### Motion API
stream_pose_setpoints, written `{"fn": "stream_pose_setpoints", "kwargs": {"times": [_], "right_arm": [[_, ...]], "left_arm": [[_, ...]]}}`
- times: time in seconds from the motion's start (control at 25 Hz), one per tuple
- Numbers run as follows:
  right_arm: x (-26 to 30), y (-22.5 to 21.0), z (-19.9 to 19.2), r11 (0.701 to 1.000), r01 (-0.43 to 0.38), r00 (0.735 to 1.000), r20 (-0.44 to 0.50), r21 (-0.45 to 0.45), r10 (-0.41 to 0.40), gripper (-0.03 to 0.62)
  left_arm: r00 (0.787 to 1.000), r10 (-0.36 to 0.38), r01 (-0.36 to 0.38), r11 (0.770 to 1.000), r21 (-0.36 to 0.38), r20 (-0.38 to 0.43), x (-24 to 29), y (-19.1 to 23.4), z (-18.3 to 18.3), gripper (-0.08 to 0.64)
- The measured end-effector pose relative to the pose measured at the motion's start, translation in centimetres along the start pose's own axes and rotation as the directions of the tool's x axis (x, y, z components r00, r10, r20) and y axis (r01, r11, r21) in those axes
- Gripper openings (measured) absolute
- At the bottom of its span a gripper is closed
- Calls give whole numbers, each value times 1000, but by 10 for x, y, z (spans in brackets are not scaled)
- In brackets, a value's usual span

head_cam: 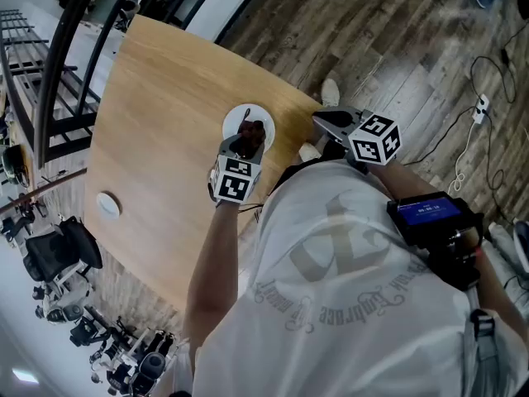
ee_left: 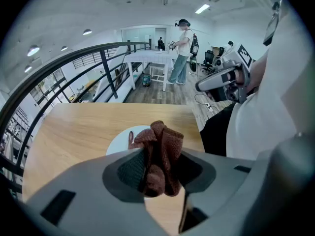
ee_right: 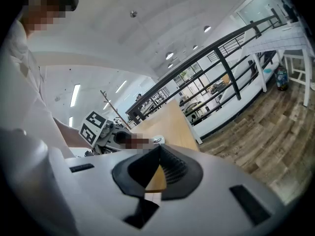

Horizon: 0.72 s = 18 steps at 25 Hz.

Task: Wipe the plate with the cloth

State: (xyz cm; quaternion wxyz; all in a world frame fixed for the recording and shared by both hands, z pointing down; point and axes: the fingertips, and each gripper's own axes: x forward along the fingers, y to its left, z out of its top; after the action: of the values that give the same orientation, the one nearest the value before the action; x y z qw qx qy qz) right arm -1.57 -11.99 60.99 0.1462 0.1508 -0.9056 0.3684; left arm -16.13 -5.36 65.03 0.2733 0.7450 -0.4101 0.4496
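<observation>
Dark plank flooring point(head_cam: 413, 48) along the head view from 12 to 3 o'clock. Beside it, a broad pale wooden desk point(head_cam: 157, 98), reaching from 11 round to 7 o'clock, with a black railing point(head_cam: 74, 48) beyond it at 10 o'clock.

Over the desk's 3 o'clock edge, the left gripper point(head_cam: 246, 145), jaws pointing toward 12 o'clock and reaching above the plate. Jaws pressed in on the bunched cloth, as seen in the left gripper view: folds squeezed between the dark pads and standing up above them.

At 3 o'clock from the plate and apart from it, the right gripper point(head_cam: 324, 121), just past the desk's edge, jaws pointing toward 10 o'clock. Jaws closed tip to tip with nothing held, only a sliver of desk showing through the gap behind the tips in the right gripper view.

Flat on the desk near that 3 o'clock edge, a round white plate point(head_cam: 238, 120), its 5 o'clock part hidden in the head view by gripper and fabric.

Above the plate's middle, the reddish-brown cloth point(head_cam: 251, 132), crumpled, clamped in the left gripper. Contact between cloth and plate: cannot tell.

At 8 o'clock from the plate and well apart from it, a small white disc point(head_cam: 107, 205) lying on the desk.
</observation>
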Motion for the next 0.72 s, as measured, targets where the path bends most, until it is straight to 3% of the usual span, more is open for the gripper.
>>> {"fn": "stream_pose_setpoints", "kwargs": {"times": [0.44,0.6,0.72], "right_arm": [[5,-3,7,1000,13,1000,2,5,-13,12],[1,-3,7,1000,21,1000,-10,11,-21,12],[-1,-6,4,1000,18,1000,-16,11,-18,12]], "left_arm": [[998,-14,10,999,51,63,11,8,52,170],[997,-71,67,994,91,38,11,-16,43,170],[996,-83,81,993,81,20,11,-26,28,170]]}}
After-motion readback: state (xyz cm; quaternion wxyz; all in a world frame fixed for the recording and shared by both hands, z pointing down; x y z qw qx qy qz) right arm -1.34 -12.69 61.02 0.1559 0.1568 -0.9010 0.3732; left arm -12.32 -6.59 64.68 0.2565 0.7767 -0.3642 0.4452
